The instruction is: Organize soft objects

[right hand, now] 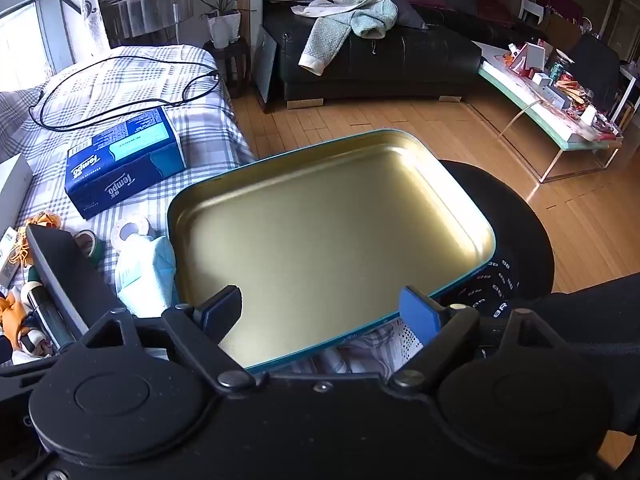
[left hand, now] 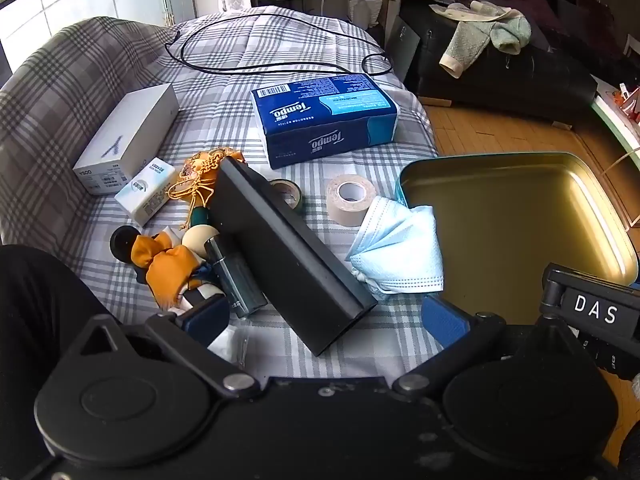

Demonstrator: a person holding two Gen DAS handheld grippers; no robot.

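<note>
Left gripper (left hand: 326, 320), right gripper (right hand: 322, 310): black housings, round hubs, silver screws, blue pads (right hand: 416, 312), white "DAS" marking.

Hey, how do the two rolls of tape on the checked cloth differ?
The beige tape roll is wider and fully in view, while the dark tape roll is narrower and partly hidden behind the black box. The beige one touches the blue face mask; the dark one doesn't. Both lie flat, holes up.

A home living room. A black leather sofa (right hand: 380, 60) strewn with clothing, a glass coffee table (right hand: 552, 120) crowded with small items, wooden parquet flooring (right hand: 400, 120) and a potted plant (right hand: 224, 24) indicate domestic use.
</note>
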